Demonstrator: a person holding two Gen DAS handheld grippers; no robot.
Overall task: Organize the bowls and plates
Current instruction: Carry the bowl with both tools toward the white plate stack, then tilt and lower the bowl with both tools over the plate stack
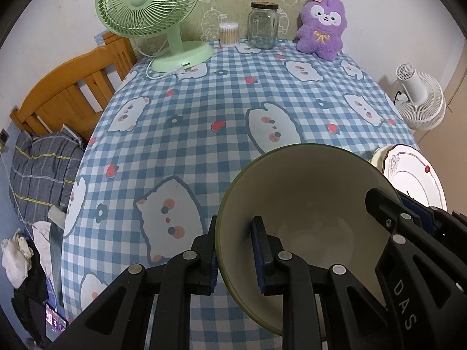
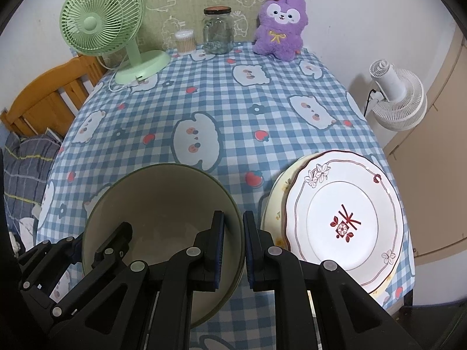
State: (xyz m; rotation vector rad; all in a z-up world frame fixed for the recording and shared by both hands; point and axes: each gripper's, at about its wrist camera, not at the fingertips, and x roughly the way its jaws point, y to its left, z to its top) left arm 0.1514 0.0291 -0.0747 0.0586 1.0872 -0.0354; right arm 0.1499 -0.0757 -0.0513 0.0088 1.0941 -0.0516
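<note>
Both grippers are clamped on one olive-rimmed cream bowl (image 1: pixel 306 204), which is the landmark here. The left gripper (image 1: pixel 236 250) pinches the bowl's left wall, one blue-padded finger outside and one inside. The right gripper (image 2: pixel 233 248) pinches the opposite, right wall in the same way, one pad inside the bowl and one outside. The bowl looks empty; whether its base touches the blue checked tablecloth (image 2: pixel 233 110) cannot be told from these views.

Just to the right of the bowl lies a stack of plates on the cloth. The top one is a white scalloped plate (image 2: pixel 344 213) with a red flower motif in its centre, and under it the edge of a cream plate (image 2: pixel 277 201) shows on the side facing the bowl.

Well beyond the bowl, along the far edge of the table, stand a green desk fan (image 2: pixel 102 23), a tub of cotton swabs (image 2: pixel 184 40), a lidded glass jar (image 2: pixel 218 30) and a purple plush toy (image 2: pixel 280 26). Off the table, to the right of the bowl past the plates, a white fan (image 2: pixel 397 99) stands by the wall. To the bowl's far left is a wooden bed frame (image 1: pixel 67 93).
</note>
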